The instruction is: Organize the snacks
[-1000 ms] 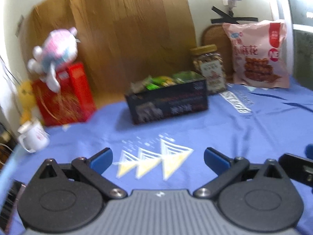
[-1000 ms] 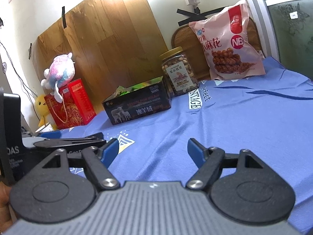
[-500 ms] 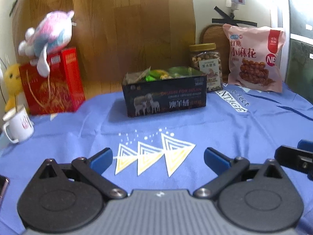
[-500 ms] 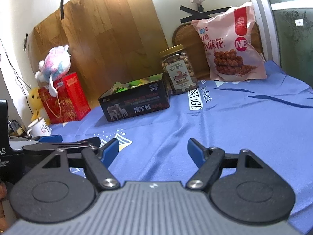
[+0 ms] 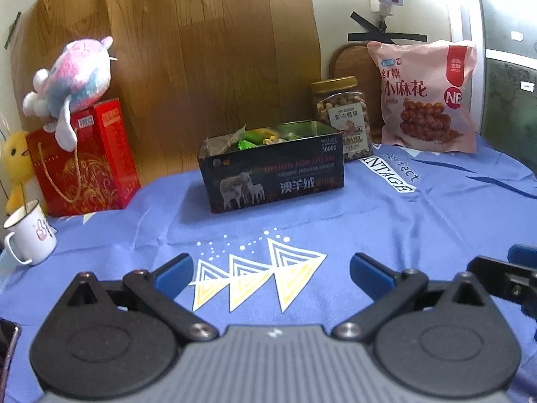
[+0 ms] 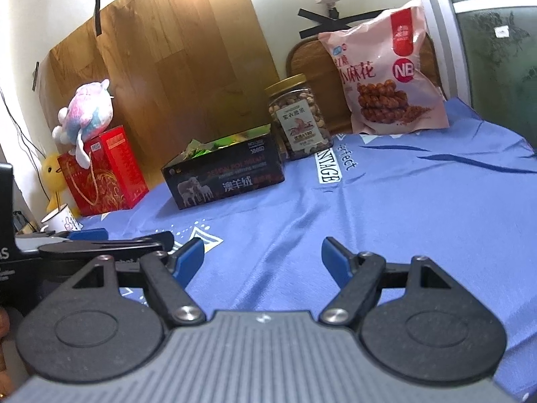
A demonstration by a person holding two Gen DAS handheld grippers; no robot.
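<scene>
A dark open box [image 5: 272,174] [image 6: 225,178] printed with sheep stands on the blue cloth, with green and yellow snack packets [image 5: 255,136] inside. Behind it to the right stands a clear nut jar [image 5: 342,117] [image 6: 297,117] with a gold lid. A pink snack bag [image 5: 426,100] [image 6: 382,77] leans against the back wall. My left gripper [image 5: 270,268] hovers open and empty over the cloth, well short of the box. Beside it on the right, my right gripper [image 6: 263,255] is open and empty too. In the right wrist view the left gripper's fingers [image 6: 100,238] show at the lower left.
At the back left stands a red gift bag [image 5: 84,158] [image 6: 104,171] with a plush toy [image 5: 70,80] on top, a yellow duck toy [image 5: 15,164] beside it and a white mug [image 5: 28,238] in front. A wooden board [image 5: 201,50] leans on the wall. The blue cloth [image 6: 419,218] stretches right.
The left wrist view has swung and steadied, so the box now sits more centred and a little nearer. The right view has shifted slightly. Both grippers have stayed open.
</scene>
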